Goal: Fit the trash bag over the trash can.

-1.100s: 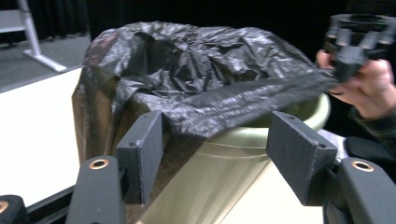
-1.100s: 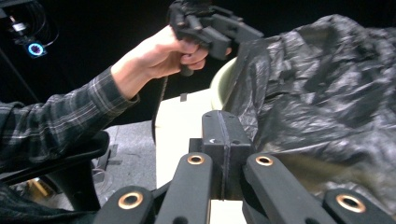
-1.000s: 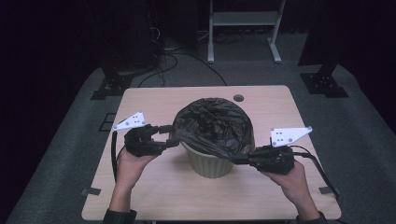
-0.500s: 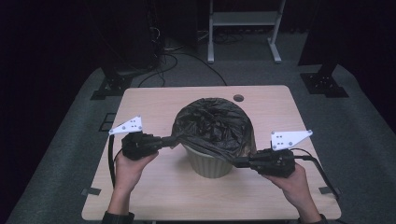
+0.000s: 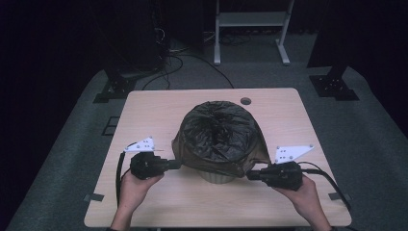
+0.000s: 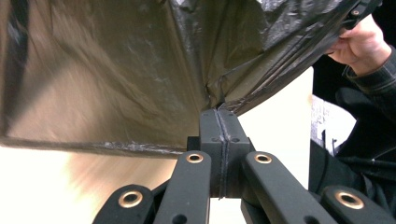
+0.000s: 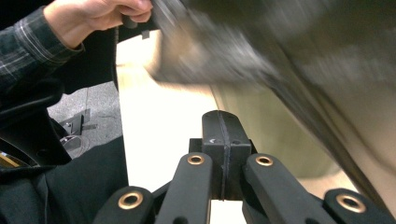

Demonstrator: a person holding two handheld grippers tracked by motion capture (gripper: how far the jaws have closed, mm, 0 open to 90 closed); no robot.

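A black trash bag (image 5: 219, 134) lines a pale bin (image 5: 216, 177) at the table's middle, its hem turned down over the rim. My left gripper (image 5: 177, 164) is shut on the hem at the bin's left side and pulls it outward. In the left gripper view the jaws (image 6: 219, 112) pinch a fold of the bag (image 6: 140, 70), stretched taut above them. My right gripper (image 5: 251, 175) holds the hem at the bin's lower right. In the right gripper view its jaws (image 7: 219, 116) are pressed together, with the blurred bag (image 7: 289, 51) above and the bin wall (image 7: 266, 135) behind.
The wooden table (image 5: 159, 110) has a small round hole (image 5: 246, 101) near its far edge. Beyond it stand a white frame (image 5: 250, 29), floor cables (image 5: 178, 60) and dark stand bases (image 5: 334, 86). The person's other hand appears in each gripper view (image 6: 359, 42) (image 7: 93, 16).
Both grippers have moved down and toward the person, drawing the bag's hem lower and wider over the bin's sides. Both stay shut on the hem.
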